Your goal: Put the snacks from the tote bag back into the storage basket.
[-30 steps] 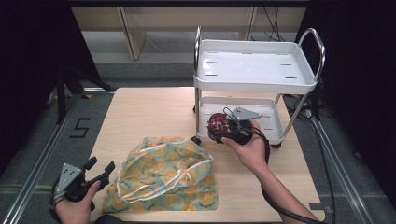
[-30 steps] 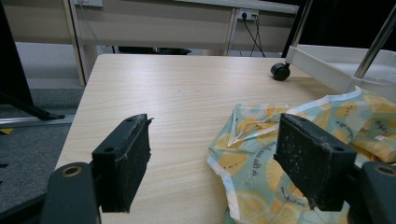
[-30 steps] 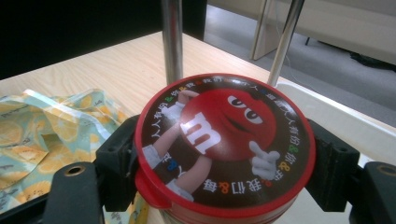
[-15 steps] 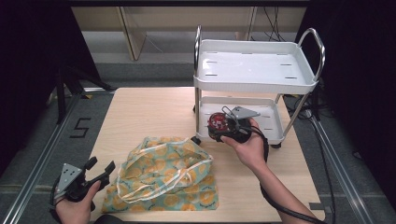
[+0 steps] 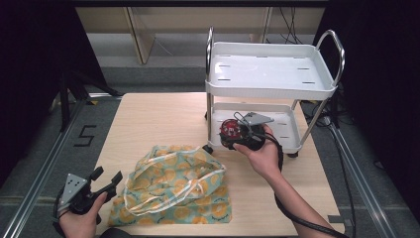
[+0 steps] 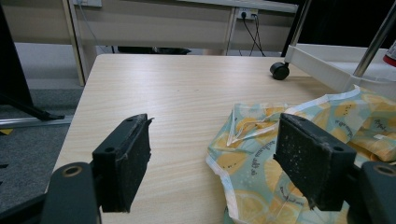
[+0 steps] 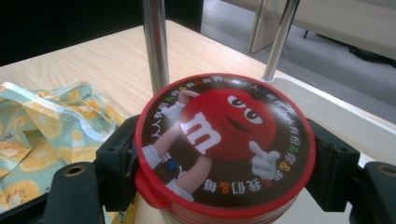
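Candy tin [image 7: 224, 144] pinched in your right gripper [image 7: 224, 158] could clip the cart post [image 7: 156, 46]; left gripper [image 6: 219, 168] spread, idle.

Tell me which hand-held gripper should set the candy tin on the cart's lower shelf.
Right. The right hand-held gripper is shut on the candy tin at the cart's lower shelf; the left hand-held gripper is open, beside the bag.

Both grippers are black: the left gripper [image 5: 101, 184] carries a grey three-cornered plate at its 9 o'clock end, the right gripper [image 5: 232, 135] another on top. Their fingers [image 6: 125, 163] end in flat, speckled rectangular pads with round screw holes behind. A black cable trails from the right one along a bare forearm.
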Available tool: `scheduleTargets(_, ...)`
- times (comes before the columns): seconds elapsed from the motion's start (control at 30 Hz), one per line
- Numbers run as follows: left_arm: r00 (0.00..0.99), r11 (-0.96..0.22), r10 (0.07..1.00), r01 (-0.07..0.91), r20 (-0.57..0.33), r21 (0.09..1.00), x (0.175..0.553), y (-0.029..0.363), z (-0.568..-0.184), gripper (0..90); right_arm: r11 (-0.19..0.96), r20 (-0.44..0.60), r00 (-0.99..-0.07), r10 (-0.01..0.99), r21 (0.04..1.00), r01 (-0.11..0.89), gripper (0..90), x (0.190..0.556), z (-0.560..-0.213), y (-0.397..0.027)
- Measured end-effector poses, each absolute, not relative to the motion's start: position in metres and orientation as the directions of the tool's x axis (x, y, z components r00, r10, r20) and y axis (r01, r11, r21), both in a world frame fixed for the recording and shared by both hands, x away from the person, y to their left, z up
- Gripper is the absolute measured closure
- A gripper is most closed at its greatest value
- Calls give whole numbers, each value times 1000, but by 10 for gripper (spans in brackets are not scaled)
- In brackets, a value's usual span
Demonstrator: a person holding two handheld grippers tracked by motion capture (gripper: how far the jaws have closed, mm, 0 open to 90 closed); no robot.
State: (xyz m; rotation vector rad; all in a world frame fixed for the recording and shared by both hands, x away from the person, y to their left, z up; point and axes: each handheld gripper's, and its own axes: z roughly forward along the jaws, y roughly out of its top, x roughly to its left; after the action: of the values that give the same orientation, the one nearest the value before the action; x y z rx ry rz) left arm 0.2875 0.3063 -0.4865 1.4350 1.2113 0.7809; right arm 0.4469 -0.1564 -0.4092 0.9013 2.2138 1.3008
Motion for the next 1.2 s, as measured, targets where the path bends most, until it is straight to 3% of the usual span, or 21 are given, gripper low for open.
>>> scheduleTargets(1.2, 274, 70, 951, 264, -144, 962, 288, 306, -486, 257, 362, -53, -686, 726, 877, 315, 268, 466, -410, -148)
